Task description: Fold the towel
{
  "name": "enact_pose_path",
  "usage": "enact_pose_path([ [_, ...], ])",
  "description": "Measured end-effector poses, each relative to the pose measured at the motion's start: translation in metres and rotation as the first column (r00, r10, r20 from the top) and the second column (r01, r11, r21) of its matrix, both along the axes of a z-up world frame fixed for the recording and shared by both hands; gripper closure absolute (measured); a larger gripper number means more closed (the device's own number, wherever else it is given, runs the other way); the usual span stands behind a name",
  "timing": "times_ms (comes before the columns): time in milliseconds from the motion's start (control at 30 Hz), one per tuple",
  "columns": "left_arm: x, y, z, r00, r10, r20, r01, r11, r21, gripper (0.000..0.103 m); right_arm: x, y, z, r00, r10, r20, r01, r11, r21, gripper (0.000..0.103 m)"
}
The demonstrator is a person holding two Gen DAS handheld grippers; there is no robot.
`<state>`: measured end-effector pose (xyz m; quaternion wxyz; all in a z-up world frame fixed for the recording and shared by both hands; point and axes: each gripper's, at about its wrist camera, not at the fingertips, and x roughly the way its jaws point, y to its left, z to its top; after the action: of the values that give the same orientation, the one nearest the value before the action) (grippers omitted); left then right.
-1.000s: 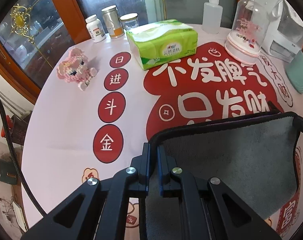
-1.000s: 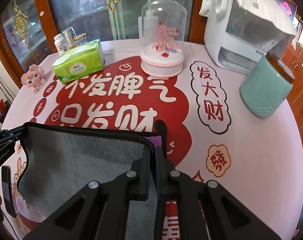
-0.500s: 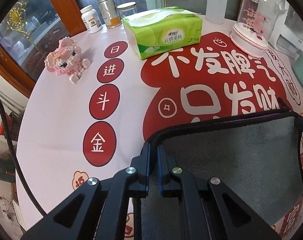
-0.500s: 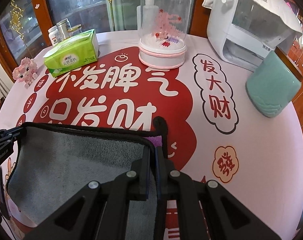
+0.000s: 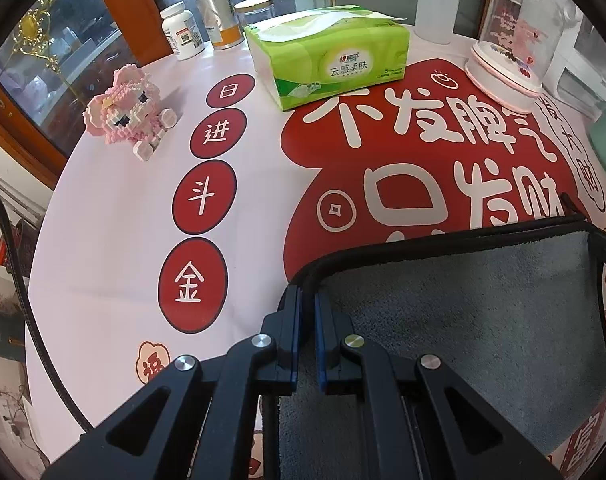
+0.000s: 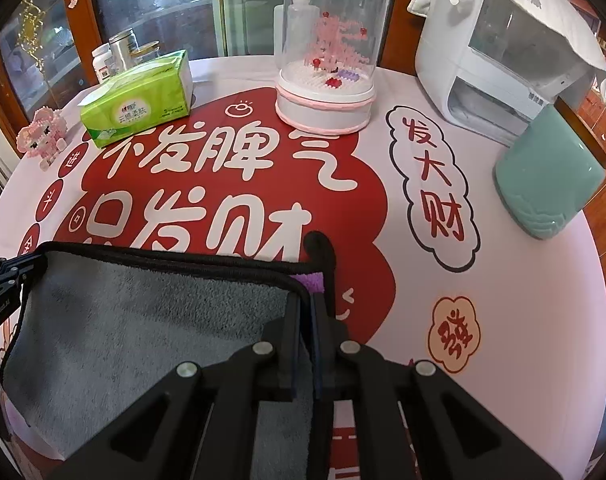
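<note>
A grey towel [image 5: 475,320] with a black hem lies spread over the near part of the round table. My left gripper [image 5: 307,300] is shut on the towel's left far corner. My right gripper [image 6: 307,304] is shut on the towel [image 6: 143,320] at its right far corner, where a purple underside and a black hanging loop [image 6: 321,248] show. The towel edge stretches taut between the two grippers, lifted a little above the table. The left gripper's side shows at the left edge of the right wrist view [image 6: 3,276].
Red-and-white printed tablecloth [image 5: 115,216]. At the back stand a green tissue pack [image 5: 327,64], a pink block figure [image 5: 127,112], several jars [image 5: 219,16], a glass dome ornament [image 6: 327,68], a white appliance [image 6: 499,48] and a teal canister [image 6: 547,184].
Both grippers have moved forward across the table with the towel's far edge held between them. The objects at the back appear closer and larger.
</note>
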<state>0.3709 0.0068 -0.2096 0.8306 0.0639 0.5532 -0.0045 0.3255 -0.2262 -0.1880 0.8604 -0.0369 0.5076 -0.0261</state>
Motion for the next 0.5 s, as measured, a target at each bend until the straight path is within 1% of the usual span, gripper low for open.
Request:
enact_pose_path([
  [233,0.001,0.0,-0.002,1.0,0.002,0.001,-0.002,1.0,0.007,0.096,0.003,0.0,-0.006,1.0,0.003,-0.016,-0.003,1.0,-0.006,0.098],
  [267,0.001,0.0,-0.003,1.0,0.001,0.001,-0.001,1.0,0.009,0.095,0.003,0.0,-0.007,1.0,0.002,-0.02,-0.002,1.0,-0.005,0.098],
  [333,0.001,0.0,-0.003,1.0,0.005,0.0,-0.005,1.0,0.021,0.088,0.003,0.0,-0.006,1.0,0.001,-0.024,-0.001,1.0,0.0,0.097],
  [400,0.001,0.002,-0.001,1.0,0.016,0.001,-0.016,0.999,0.03,0.069,0.001,0.0,-0.003,1.0,0.004,-0.021,-0.004,1.0,0.006,0.096],
  [433,0.0,0.004,0.0,1.0,0.022,-0.001,-0.022,0.999,0.024,0.065,0.0,0.001,-0.001,1.0,0.008,-0.019,-0.007,1.0,0.009,0.094],
  [467,-0.001,0.006,0.001,1.0,0.026,-0.007,-0.026,1.0,0.006,0.052,-0.002,0.002,0.001,1.0,0.013,-0.014,-0.013,1.0,0.009,0.092],
  [500,-0.002,0.008,0.003,0.999,0.03,-0.012,-0.03,1.0,-0.01,0.042,-0.004,0.003,0.005,1.0,0.02,-0.004,-0.02,1.0,0.005,0.088],
])
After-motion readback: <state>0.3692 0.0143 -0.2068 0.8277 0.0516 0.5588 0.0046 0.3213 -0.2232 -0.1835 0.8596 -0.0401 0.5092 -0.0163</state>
